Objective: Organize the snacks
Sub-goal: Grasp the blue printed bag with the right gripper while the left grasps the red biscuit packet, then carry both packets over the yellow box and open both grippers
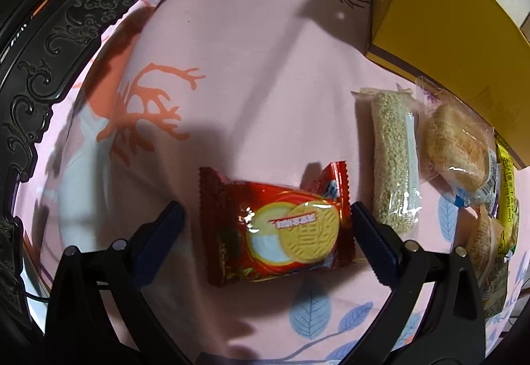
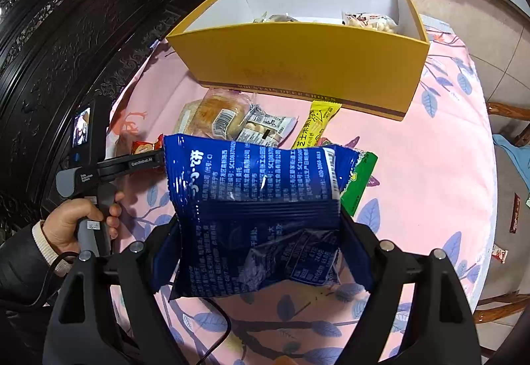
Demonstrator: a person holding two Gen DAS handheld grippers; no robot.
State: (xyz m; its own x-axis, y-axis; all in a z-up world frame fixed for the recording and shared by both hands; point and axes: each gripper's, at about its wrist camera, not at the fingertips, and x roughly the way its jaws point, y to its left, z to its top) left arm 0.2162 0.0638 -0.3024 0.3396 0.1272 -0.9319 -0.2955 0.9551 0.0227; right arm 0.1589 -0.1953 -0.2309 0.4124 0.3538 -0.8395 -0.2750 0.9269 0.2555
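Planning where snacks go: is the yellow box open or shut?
Open: the yellow box has no lid, its white inside visible with packets in it.

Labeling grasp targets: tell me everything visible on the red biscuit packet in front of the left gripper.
The red biscuit packet is a glossy foil pillow pack with crimped, serrated end seals, printed with two round sandwich biscuits, one showing white cream. It lies flat, picture side up, on the pink tablecloth, unopened as far as can be seen. It sits between the open fingers of the left gripper; contact is not discernible.
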